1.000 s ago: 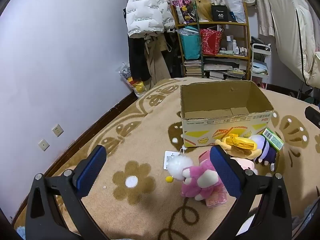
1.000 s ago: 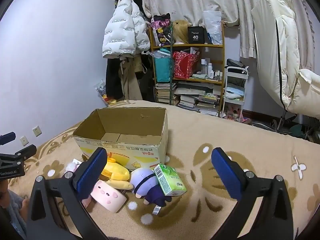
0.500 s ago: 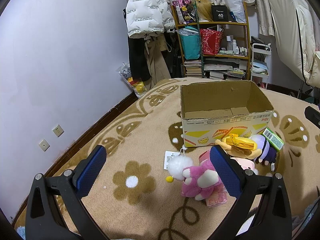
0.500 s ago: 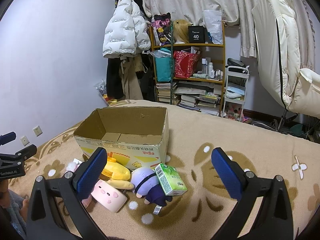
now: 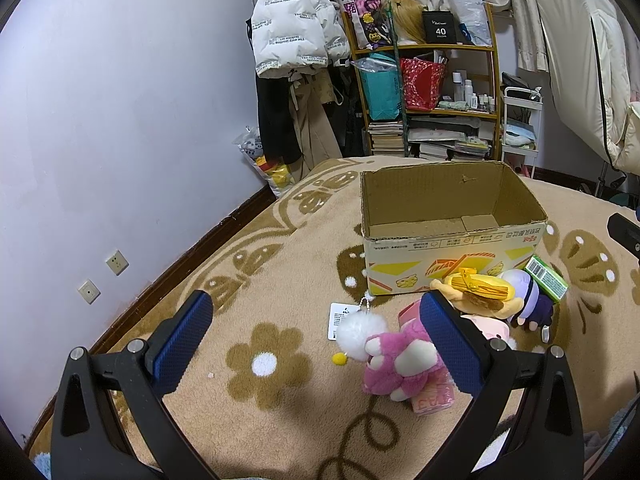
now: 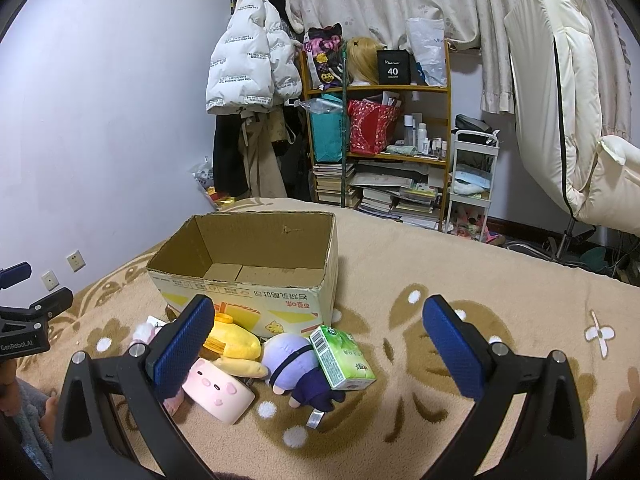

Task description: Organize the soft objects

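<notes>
Plush pile heaped on patterned blanket [image 5: 280, 280], just in front of open cardboard box [image 6: 256, 280], box interior showing only bare flaps. Left gripper [image 5: 320, 344] spread wide, holding nothing, hovering above blanket with pink plush [image 5: 400, 364] just inside right finger; white pompom keychain [image 5: 354, 334] with paper tag touching pink plush on its left. Right gripper [image 6: 316, 344] likewise spread wide, nothing between pads, poised over yellow plush [image 6: 232, 344], purple-headed doll [image 6: 292, 364], pink pig cushion [image 6: 218, 390] and green tissue pack [image 6: 342, 356], the pack leaning on the doll. Judged: all items light, compressible, fuzzy surfaces giving good friction against blue textured pads; no breakage risk. Pink plush best pinched across torso, not by limb, to avoid dangling and swing. Pompom likely to squash to nothing; metal chain or tag a poor hold, so grip through the ball centre. Pig cushion wide and rounded, likely to bulge out of a shallow pinch; deep bite across short axis advised. Tissue pack film-wrapped, probably slicker than plush; grasp across narrow faces. Items overlapping, so lifting one may drag neighbours. Pink packet [image 5: 434, 400] under pink plush partly hidden, contents unclear. No item yet in box.
</notes>
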A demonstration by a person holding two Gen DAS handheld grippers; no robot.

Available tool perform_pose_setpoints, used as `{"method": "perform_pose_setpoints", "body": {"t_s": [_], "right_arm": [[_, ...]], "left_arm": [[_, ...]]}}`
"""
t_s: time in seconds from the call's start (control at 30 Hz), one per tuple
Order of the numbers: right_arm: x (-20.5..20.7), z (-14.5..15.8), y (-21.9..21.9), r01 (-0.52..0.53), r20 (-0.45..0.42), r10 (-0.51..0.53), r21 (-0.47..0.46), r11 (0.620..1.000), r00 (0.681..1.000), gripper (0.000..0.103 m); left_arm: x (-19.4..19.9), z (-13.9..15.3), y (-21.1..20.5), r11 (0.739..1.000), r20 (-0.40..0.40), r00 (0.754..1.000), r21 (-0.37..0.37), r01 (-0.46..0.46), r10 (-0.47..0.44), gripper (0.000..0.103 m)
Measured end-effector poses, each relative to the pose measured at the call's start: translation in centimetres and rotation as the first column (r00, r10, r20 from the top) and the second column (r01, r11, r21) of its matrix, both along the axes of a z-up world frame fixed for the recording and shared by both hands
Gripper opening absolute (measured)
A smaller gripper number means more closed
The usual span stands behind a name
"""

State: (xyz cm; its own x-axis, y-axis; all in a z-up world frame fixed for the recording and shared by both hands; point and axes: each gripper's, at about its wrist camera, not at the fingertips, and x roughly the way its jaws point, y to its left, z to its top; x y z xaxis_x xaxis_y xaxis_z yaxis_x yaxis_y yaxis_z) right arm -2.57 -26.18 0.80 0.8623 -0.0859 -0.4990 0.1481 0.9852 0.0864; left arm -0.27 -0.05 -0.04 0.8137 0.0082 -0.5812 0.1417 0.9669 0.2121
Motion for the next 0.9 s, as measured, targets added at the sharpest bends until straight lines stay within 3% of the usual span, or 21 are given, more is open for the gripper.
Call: {"method": "perform_pose_setpoints", "body": {"t_s": [0.9], "right_arm": [[0.05, -0.16, -0.02, 0.0, -0.004, 0.0, 0.002, 1.0, 1.0, 0.103]], "left_arm": [[0.02, -0.06, 0.1, 1.0, 0.002, 1.0, 0.002, -0.002, 0.002, 0.102]]}}
